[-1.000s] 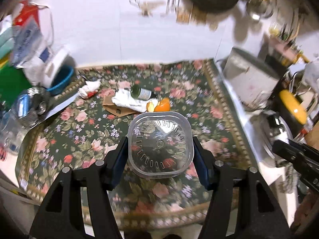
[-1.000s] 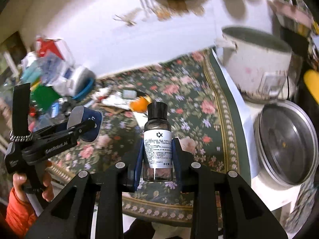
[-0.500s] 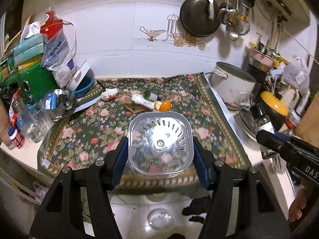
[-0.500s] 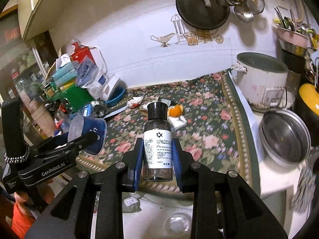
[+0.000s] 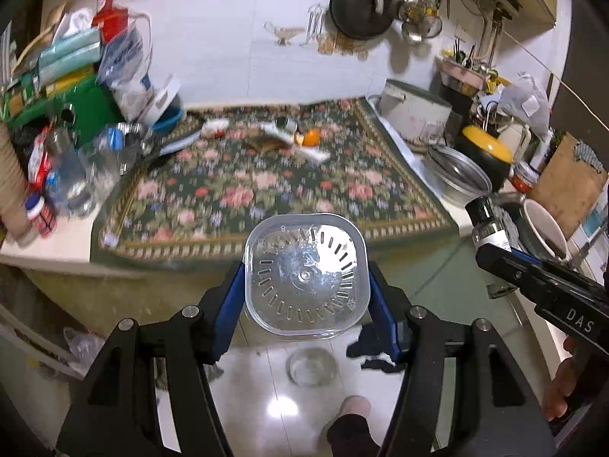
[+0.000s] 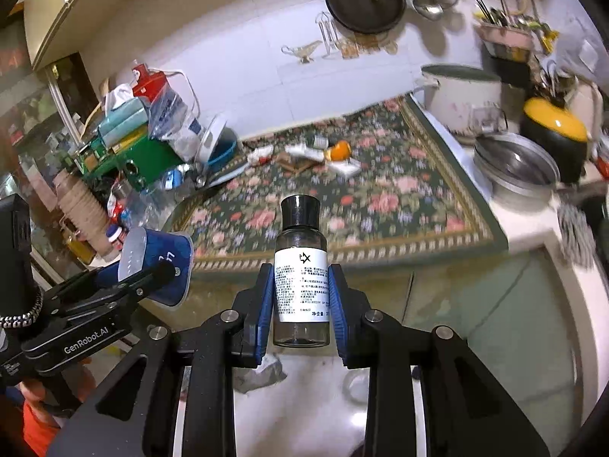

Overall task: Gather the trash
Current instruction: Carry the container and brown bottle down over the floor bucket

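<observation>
Both pulled back from counter, fingers (image 5: 375, 304) clamping cup (image 5: 306, 278), bottle (image 6: 301, 285)

Left wrist view: looks forward and down along its own fingers from out over the floor, set back from the counter edge.
Right wrist view: same slant, standing to the left view's right.
Shared ground: the floral mat (image 5: 274, 186) (image 6: 342, 205), the rice cooker (image 5: 413, 114) (image 6: 462, 95), the hanging black pan (image 5: 359, 7) (image 6: 363, 3).
Cross-sight: each camera catches the other's gripper at its frame edge.

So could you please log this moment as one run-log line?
left gripper: shut on plastic container | right gripper: shut on small bottle | remaining: scraps on floral mat
</observation>
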